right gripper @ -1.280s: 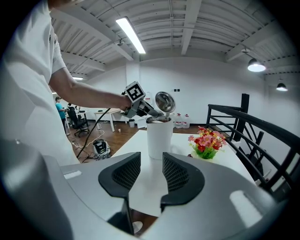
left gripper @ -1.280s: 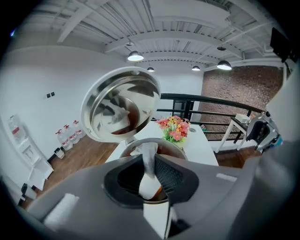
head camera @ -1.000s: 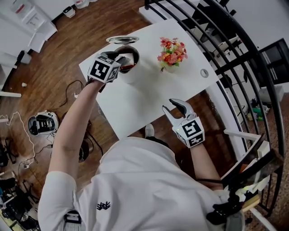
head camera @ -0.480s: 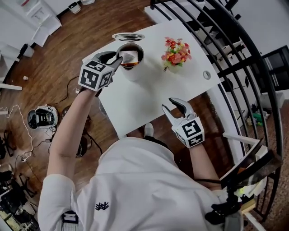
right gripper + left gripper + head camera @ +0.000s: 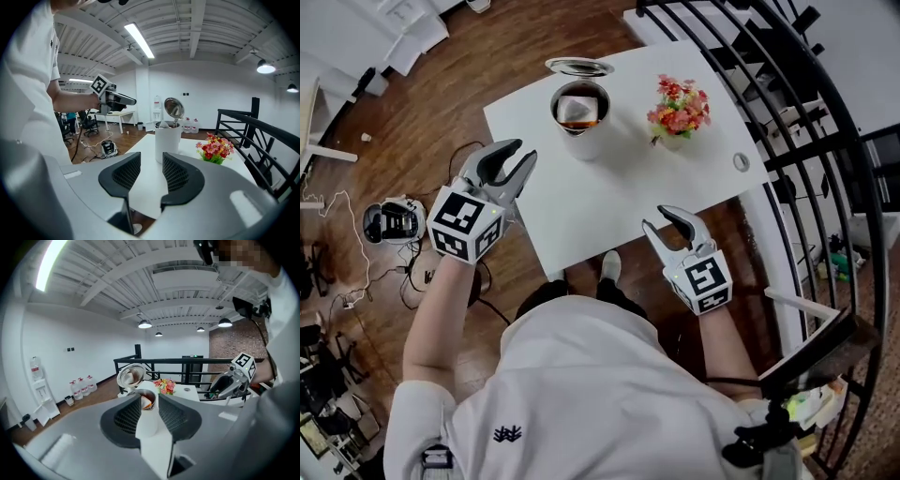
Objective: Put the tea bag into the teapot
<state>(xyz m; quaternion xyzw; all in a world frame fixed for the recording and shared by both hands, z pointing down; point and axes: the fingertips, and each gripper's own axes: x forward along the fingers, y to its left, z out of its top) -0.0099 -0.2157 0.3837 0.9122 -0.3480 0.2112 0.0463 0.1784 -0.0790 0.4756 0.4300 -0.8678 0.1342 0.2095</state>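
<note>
Both the left gripper (image 5: 517, 155) and right gripper (image 5: 658, 219) have fingers spread, empty. The tea bag (image 5: 577, 111), probably light, limp and tearable, sits inside the teapot (image 5: 586, 145); I'd pinch its top corner.

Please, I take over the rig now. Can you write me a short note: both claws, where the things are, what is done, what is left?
Left claw: open, empty, by the left edge of the table.
Right claw: open, empty, at the near edge.
Teapot: upright on the table, lid open.
Tea bag: inside the teapot.
Done: bag is in.
Left: probably only closing the lid.
</note>
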